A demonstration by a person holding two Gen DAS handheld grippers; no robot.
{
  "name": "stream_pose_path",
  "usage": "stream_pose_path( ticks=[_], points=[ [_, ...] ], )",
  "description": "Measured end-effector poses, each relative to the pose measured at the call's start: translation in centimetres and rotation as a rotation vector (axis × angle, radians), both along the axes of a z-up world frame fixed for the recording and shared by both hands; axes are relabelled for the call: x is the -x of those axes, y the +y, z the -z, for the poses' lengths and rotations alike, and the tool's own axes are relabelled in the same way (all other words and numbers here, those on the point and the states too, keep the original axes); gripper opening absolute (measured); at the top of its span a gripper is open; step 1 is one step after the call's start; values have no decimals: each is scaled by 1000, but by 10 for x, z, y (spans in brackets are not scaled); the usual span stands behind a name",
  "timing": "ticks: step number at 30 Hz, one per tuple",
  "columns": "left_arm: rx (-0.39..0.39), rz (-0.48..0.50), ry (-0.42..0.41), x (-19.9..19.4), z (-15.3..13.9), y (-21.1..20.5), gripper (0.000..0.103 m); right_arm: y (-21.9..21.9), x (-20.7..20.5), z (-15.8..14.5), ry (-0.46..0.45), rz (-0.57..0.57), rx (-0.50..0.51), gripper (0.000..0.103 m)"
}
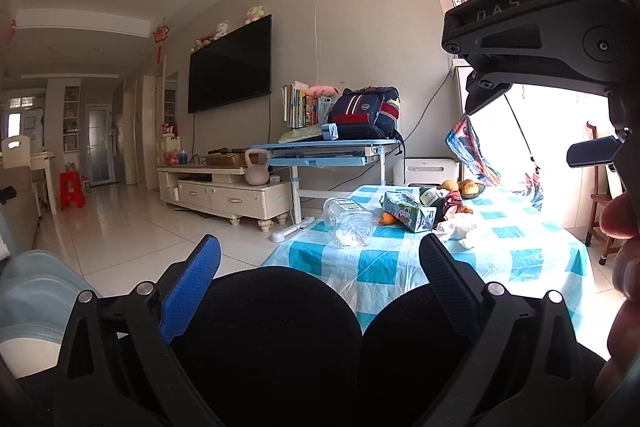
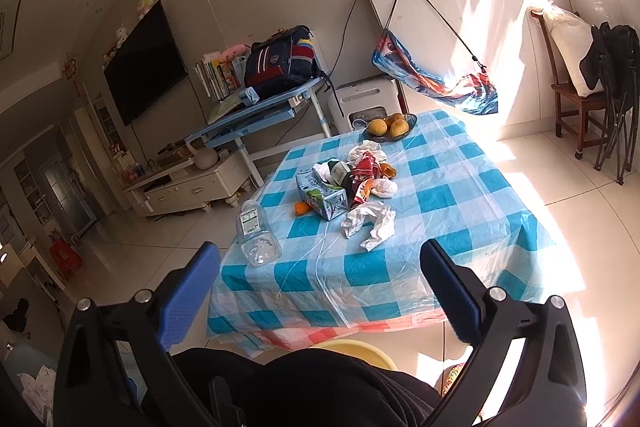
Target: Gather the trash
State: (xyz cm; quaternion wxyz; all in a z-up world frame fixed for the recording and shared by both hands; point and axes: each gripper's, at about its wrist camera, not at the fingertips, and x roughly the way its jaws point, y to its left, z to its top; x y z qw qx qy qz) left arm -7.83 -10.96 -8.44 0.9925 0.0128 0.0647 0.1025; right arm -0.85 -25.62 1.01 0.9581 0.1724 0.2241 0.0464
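We hold our left gripper (image 1: 320, 259) and our right gripper (image 2: 320, 263) spread wide and empty, both short of the checked table (image 2: 460, 195). The trash lies at twelve o'clock from the right gripper: a clear bottle (image 2: 258, 237) on its side by the table's left edge, a crushed carton (image 2: 322, 197) beside it, and crumpled tissue (image 2: 370, 223) nearest us.

Sunlit tiled floor (image 2: 560, 195), wall TV (image 1: 230, 65)

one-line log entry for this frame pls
phase: approach | left tool: open, empty | right tool: open, empty | table: clear bottle on its side, carton, crumpled tissue, untouched
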Motion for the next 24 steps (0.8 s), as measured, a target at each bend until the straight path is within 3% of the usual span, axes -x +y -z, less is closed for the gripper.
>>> stream_pose_path(
  ticks=[5,9,12,14,17,18,20,24],
  points=[
    [-18,63,81,-13,-1,-4,96,-2,-2,2,5,-4,-12,96],
    [-195,35,73,-17,-8,-32,96,-4,-1,2,3,1,-21,96],
    [-221,50,114,-25,-11,-40,97,-12,0,3,-1,20,-43,96],
    [-290,7,105,-26,-14,-54,97,-20,0,4,2,41,-58,96],
    [-342,41,112,-31,-20,-69,97,-43,3,9,10,81,-133,96],
    [-335,58,123,-33,-20,-72,97,-49,4,11,11,95,-158,96],
    [-250,160,167,-38,-20,-65,96,-57,5,14,21,112,-199,96],
    [-67,333,270,-50,-16,-49,96,-54,7,10,12,100,-183,96]
  ],
)
